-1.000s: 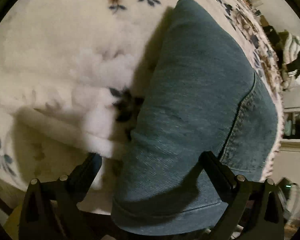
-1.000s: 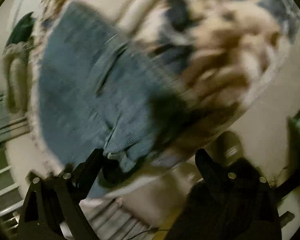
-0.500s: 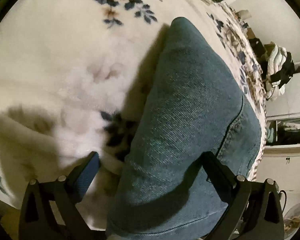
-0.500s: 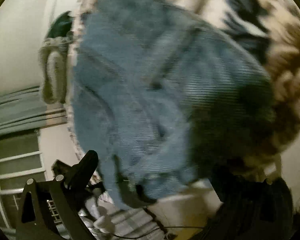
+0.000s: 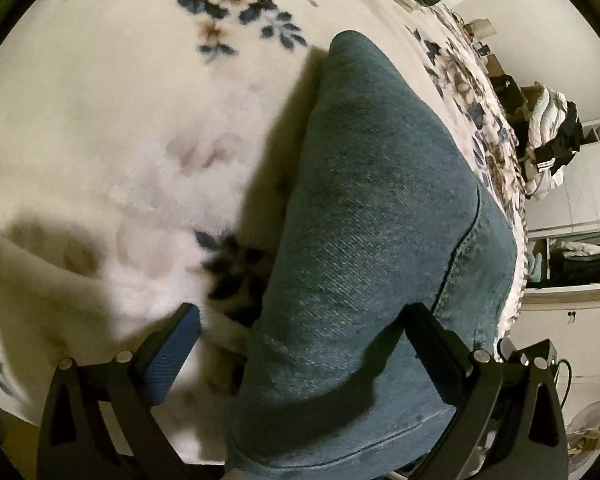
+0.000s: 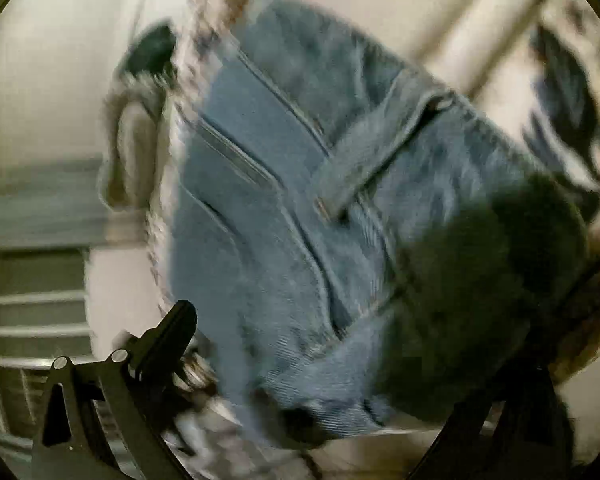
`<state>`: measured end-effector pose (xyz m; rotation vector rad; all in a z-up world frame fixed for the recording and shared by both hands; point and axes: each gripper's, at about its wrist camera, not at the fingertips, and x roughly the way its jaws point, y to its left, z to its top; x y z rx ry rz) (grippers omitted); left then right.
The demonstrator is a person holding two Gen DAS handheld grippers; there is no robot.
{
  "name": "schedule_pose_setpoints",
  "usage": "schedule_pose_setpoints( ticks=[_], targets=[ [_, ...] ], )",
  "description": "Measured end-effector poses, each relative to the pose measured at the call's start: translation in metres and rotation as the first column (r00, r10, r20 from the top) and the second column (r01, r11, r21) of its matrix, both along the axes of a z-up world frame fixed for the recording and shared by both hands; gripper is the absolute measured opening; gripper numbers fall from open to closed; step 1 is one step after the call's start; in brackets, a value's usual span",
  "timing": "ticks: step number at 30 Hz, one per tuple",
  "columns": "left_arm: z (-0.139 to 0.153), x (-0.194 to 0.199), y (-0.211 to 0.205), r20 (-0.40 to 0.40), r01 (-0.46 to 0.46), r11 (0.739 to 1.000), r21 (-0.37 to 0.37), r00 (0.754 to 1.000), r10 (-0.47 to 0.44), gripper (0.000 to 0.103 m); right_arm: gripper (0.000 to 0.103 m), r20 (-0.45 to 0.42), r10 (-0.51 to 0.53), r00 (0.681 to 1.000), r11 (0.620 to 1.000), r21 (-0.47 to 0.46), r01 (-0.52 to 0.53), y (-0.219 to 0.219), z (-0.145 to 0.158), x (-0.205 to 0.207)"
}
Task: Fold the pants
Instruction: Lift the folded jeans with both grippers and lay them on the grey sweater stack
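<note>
Lying on one floral blanket (image 5: 100, 128), one pair of jeans (image 5: 380, 220), two grippers

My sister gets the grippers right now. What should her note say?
Left gripper: open, holding nothing, its fingers straddling the hem end of the jeans.
Right gripper: looks open over the waistband and pocket end; that view is blurred, so check.
The jeans lie on the flowery blanket as one long narrow strip, so the legs seem already laid together.
Left to do: grip both ends, then probably fold the length over and smooth it.
</note>
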<state>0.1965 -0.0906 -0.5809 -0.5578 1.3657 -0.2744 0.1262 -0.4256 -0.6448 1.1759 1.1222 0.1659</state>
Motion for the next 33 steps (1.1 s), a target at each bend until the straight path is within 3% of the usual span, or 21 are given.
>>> schedule_pose_setpoints(
  ticks=[2, 5, 6, 7, 8, 9, 10, 13, 16, 24, 28, 33],
  targets=[
    [0.000, -0.001, 0.001, 0.008, -0.011, 1.000, 0.001, 1.000, 0.011, 0.103, 0.103, 0.014, 0.028, 1.000, 0.999, -0.032, -0.027, 0.009, 0.004, 0.008],
    [0.002, -0.001, -0.003, 0.050, -0.010, 1.000, 0.012, 0.999, 0.010, 0.102, 0.103, 0.027, 0.023, 0.999, 1.000, 0.009, -0.023, 0.023, 0.009, 0.026],
    [0.004, -0.001, -0.005, 0.072, -0.001, 1.000, 0.002, 0.997, 0.001, 0.081, 0.101, 0.027, 0.010, 1.000, 1.000, 0.018, -0.011, 0.026, 0.010, 0.031],
    [0.007, 0.000, -0.008, 0.087, 0.012, 1.000, -0.027, 0.996, -0.010, 0.054, 0.089, 0.018, -0.003, 1.000, 1.000, 0.011, 0.003, 0.027, 0.012, 0.034],
    [0.014, -0.001, -0.012, 0.102, 0.018, 1.000, -0.011, 0.995, -0.017, 0.051, 0.060, 0.004, -0.023, 1.000, 1.000, -0.004, 0.023, 0.029, 0.014, 0.036],
    [0.018, -0.001, -0.015, 0.118, 0.029, 1.000, 0.003, 0.993, -0.029, 0.040, 0.051, -0.016, -0.034, 0.999, 0.999, -0.029, 0.034, 0.032, 0.015, 0.036],
    [0.024, -0.003, -0.017, 0.129, 0.040, 0.999, 0.013, 0.991, -0.041, 0.031, 0.048, -0.022, -0.044, 0.999, 0.998, -0.035, 0.043, 0.033, 0.018, 0.035],
    [0.043, -0.010, -0.013, 0.146, 0.020, 1.000, -0.016, 0.989, -0.017, 0.022, 0.041, -0.016, -0.048, 0.999, 0.998, -0.051, 0.047, 0.036, 0.035, 0.031],
    [0.069, -0.017, -0.008, 0.161, -0.006, 0.999, -0.044, 0.987, 0.013, 0.019, 0.039, -0.003, -0.037, 0.999, 0.998, -0.057, 0.037, 0.037, 0.056, 0.029],
    [0.160, -0.007, 0.002, 0.204, -0.031, 0.998, -0.063, 0.978, 0.043, 0.018, 0.036, 0.044, 0.053, 0.998, 0.996, -0.080, -0.050, 0.044, 0.148, 0.045],
    [0.212, 0.016, 0.005, 0.260, -0.034, 0.998, -0.057, 0.964, 0.048, 0.018, 0.036, 0.099, 0.076, 0.992, 0.994, -0.081, -0.068, 0.043, 0.201, 0.061],
    [0.263, 0.072, 0.022, 0.338, -0.051, 0.995, -0.083, 0.938, 0.076, 0.018, 0.036, 0.194, 0.099, 0.976, 0.990, -0.115, -0.077, 0.050, 0.277, 0.116]
  ],
)
